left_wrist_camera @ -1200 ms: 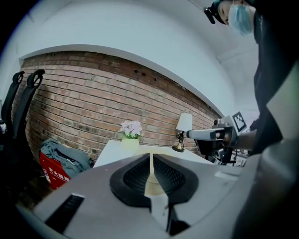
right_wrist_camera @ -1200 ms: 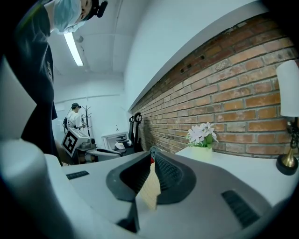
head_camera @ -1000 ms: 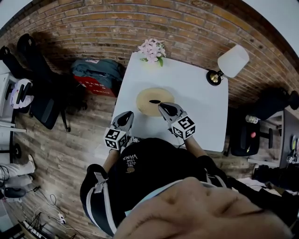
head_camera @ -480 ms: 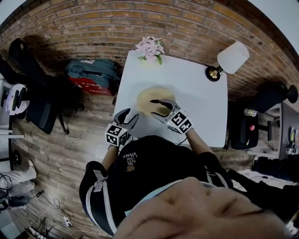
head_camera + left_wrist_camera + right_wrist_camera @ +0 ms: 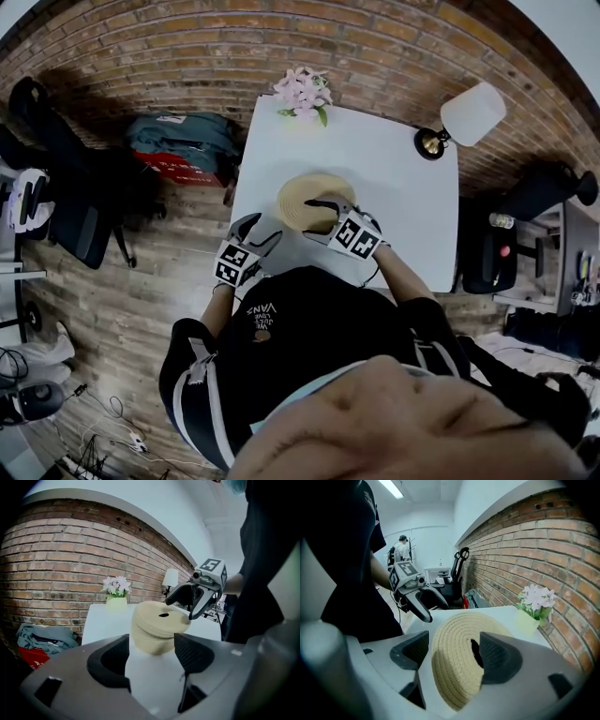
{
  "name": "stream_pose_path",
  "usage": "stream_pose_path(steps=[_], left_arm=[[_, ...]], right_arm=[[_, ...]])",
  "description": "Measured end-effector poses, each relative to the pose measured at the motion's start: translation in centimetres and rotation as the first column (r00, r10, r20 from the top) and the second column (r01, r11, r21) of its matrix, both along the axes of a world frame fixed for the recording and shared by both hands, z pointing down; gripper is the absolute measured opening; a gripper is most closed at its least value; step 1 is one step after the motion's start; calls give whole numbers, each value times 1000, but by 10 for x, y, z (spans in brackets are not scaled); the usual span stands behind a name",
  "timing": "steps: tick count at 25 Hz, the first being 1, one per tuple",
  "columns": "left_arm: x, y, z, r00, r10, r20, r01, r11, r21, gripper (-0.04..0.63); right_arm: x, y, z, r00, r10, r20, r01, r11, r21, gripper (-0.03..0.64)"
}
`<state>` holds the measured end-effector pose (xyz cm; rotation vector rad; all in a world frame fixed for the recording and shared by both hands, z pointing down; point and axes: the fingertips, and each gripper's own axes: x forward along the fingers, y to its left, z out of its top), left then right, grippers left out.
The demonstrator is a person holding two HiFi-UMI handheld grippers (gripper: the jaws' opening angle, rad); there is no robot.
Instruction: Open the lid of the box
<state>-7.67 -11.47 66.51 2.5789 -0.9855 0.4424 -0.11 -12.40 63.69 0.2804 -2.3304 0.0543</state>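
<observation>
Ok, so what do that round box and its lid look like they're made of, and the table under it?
Box and lid: likely coiled straw or cotton rope, matte pale tan; spiral ridges show on the lid. Table: smooth white top, maybe laminate or painted board; the look leaves it open.

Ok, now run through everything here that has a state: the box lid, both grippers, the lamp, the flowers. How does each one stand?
Lid: on the box, closed.
Left gripper: jaws opening, gripping nothing, box ahead of them.
Right gripper: jaws opening over the lid, not gripping it.
Lamp: upright; lit or not, cannot tell.
Flower pot: upright at the far edge of the table.
</observation>
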Motion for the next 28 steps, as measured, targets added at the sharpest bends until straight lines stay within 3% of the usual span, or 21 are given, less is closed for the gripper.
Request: stream_pose_path(steps=[7, 15, 23, 28], left_arm=[[2, -5, 15, 993, 82, 89, -84, 996, 12, 313], [13, -19, 24, 978, 164, 133, -168, 986, 23, 339], [21, -26, 40, 949, 252, 187, -260, 966, 16, 344], [33, -25, 50, 917, 331, 224, -340, 940, 2, 345]], right_arm=[[2, -4, 20, 987, -54, -151, 54, 999, -3, 313], [-2, -2, 22, 964, -147, -220, 134, 988, -76, 330], [6, 10, 37, 920, -213, -329, 181, 976, -125, 339], [11, 11, 49, 888, -244, -389, 211, 969, -127, 339]])
